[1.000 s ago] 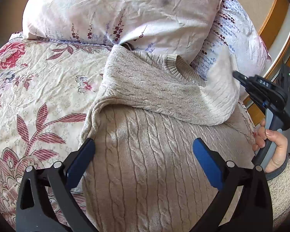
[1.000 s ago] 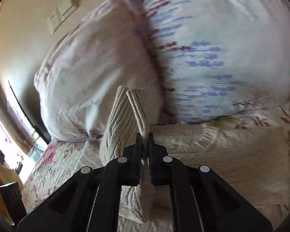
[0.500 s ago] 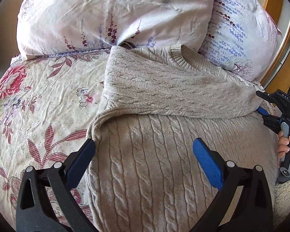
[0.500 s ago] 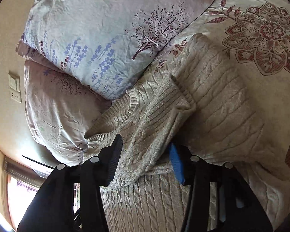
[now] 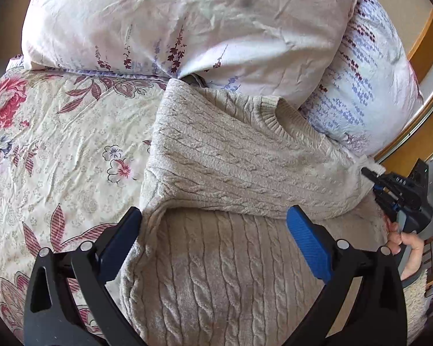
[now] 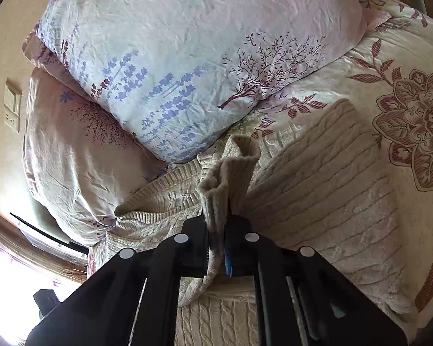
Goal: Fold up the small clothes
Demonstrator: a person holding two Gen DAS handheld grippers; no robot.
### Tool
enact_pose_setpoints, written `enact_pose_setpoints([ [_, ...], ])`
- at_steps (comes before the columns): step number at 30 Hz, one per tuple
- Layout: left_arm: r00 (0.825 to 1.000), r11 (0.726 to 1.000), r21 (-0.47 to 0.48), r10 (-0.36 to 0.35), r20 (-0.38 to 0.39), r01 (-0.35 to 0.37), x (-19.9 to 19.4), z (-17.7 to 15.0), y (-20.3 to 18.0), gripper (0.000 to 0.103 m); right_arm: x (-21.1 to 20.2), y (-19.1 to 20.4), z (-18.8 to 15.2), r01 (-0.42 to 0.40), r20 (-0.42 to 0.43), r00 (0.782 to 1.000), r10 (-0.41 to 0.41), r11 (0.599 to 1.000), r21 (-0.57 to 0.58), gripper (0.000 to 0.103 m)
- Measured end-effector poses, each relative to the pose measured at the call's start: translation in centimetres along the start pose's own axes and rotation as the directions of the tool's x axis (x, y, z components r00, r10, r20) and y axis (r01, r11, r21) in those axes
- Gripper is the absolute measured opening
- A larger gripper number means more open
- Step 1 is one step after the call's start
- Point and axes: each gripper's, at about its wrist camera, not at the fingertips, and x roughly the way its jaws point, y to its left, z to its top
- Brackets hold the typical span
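We see a beige cable-knit sweater [image 5: 216,259] spread flat on a cream bedspread printed with red flowers and leaves [image 5: 57,144], its ribbed neckline lying just below two pale, wrinkled pillows with purple plant prints [image 5: 187,23]. One sleeve [image 5: 245,173] lies folded across the chest of the sweater, running from the shoulder on the left of the view toward the far side. Our left gripper [image 5: 213,230] hovers above the sweater's body with its blue-padded jaws spread wide, and nothing sits between them. Our right gripper [image 6: 218,230] is clamped on the ribbed cuff [image 6: 228,173] at the sleeve's end, the knit bunched up and standing out beyond the black fingers. From the left wrist view, that gripper shows at the sweater's far edge, held by a hand [image 5: 407,248] near the wooden bed frame [image 5: 424,43].
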Motion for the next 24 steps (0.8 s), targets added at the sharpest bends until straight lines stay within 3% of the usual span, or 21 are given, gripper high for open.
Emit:
enact_pose_setpoints([
  [3,0.998,0.993,-0.097,-0.061,0.035,0.064,-0.4,0.8,1.2,0.100,0.1,-1.0,-0.2,0.002,-0.008,1.000,-0.002,1.000,0.024,0.008],
  [7,0.995,0.982,-0.171,-0.075,0.069,0.085,-0.5,1.7,2.1,0.100,0.4,-2.0,-0.2,0.007,-0.029,1.000,-0.005,0.998,0.063,0.009],
  [9,0.994,0.976,-0.193,-0.094,0.055,0.103,0.0,1.9,2.2,0.099,0.6,-2.3,-0.2,0.005,-0.037,0.999,-0.003,0.997,0.076,0.009],
  [11,0.993,0.974,-0.191,-0.119,0.015,0.120,0.3,1.7,2.2,0.090,0.5,-2.4,-0.3,0.004,-0.038,0.999,-0.001,0.998,0.069,0.009],
  [15,0.997,0.997,-0.029,-0.071,0.023,0.072,-1.6,0.9,1.3,0.088,0.5,-2.8,-0.2,-0.007,-0.047,0.999,0.010,0.997,0.080,0.009],
  [17,0.997,0.993,0.122,0.003,0.071,-0.011,-3.3,0.2,0.3,0.088,0.6,-3.0,-0.2,-0.011,-0.052,0.999,0.016,0.996,0.085,0.009],
  [18,0.992,0.975,0.206,0.063,0.106,-0.084,-4.0,-0.2,-0.3,0.088,0.6,-3.0,-0.3,-0.012,-0.053,0.998,0.017,0.996,0.088,0.009],
  [19,0.979,0.940,0.290,0.141,0.147,-0.179,-4.5,-0.7,-1.0,0.088,0.6,-3.0,-0.3,-0.013,-0.053,0.998,0.018,0.996,0.088,0.009],
  [21,0.938,0.835,0.432,0.268,0.221,-0.340,-4.7,-1.7,-2.1,0.088,0.6,-3.0,-0.4,-0.015,-0.053,0.998,0.019,0.996,0.089,0.009],
  [23,0.900,0.739,0.514,0.351,0.257,-0.435,-3.9,-2.3,-2.8,0.083,0.6,-3.0,-0.5,-0.018,-0.052,0.998,0.023,0.995,0.094,0.009],
  [24,0.893,0.707,0.546,0.371,0.256,-0.450,-3.3,-2.4,-2.9,0.077,0.5,-3.1,-0.5,-0.021,-0.051,0.998,0.026,0.995,0.098,0.009],
])
